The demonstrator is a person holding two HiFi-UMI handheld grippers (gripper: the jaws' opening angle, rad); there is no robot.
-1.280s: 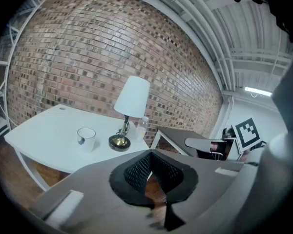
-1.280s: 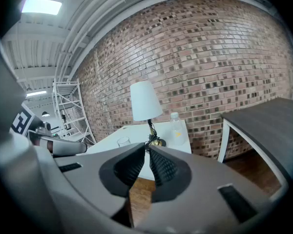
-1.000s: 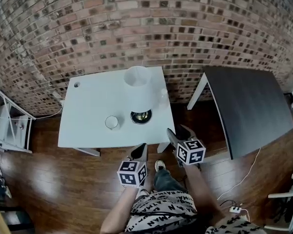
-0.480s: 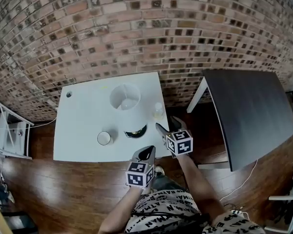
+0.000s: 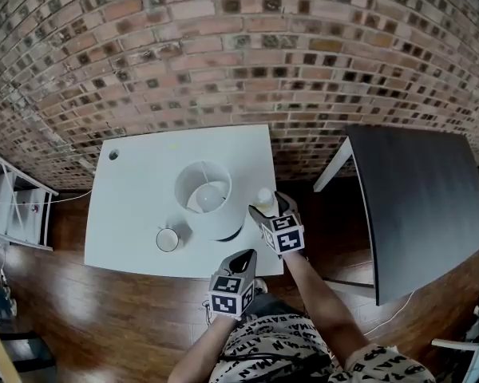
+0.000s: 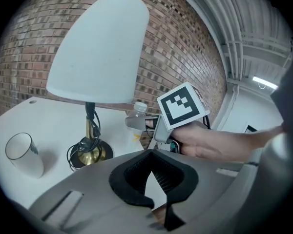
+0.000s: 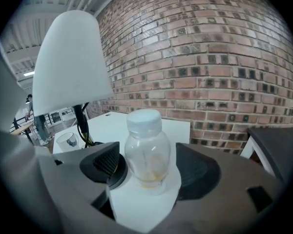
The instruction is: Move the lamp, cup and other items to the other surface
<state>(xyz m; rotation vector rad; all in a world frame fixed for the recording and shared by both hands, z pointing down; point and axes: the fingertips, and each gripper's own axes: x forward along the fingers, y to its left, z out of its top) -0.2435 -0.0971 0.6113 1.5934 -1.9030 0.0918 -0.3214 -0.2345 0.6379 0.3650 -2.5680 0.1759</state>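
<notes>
On the white table [image 5: 136, 182] stand a lamp [image 5: 203, 198] with a white shade and brass base [image 6: 90, 152], a clear cup [image 5: 168, 239] to its left, and a small clear bottle [image 5: 264, 198] with a white cap to its right. My right gripper [image 5: 266, 207] has just been opening, and the bottle [image 7: 146, 150] stands between its jaws with a gap at each pad. My left gripper [image 5: 243, 258] hovers at the table's front edge. Its tips [image 6: 151, 155] meet with nothing held, and it faces the lamp, with the cup [image 6: 24, 155] to the left.
A dark table [image 5: 423, 206] stands to the right, across a gap of wooden floor. The brick wall [image 5: 239, 54] runs behind both tables. A white shelf unit [image 5: 8, 206] is at far left. The lamp's cord is coiled round its base.
Both grippers have moved forward from above the floor to the white table. The right one has come down around the bottle with its jaws wider; the left has reached the front edge.
</notes>
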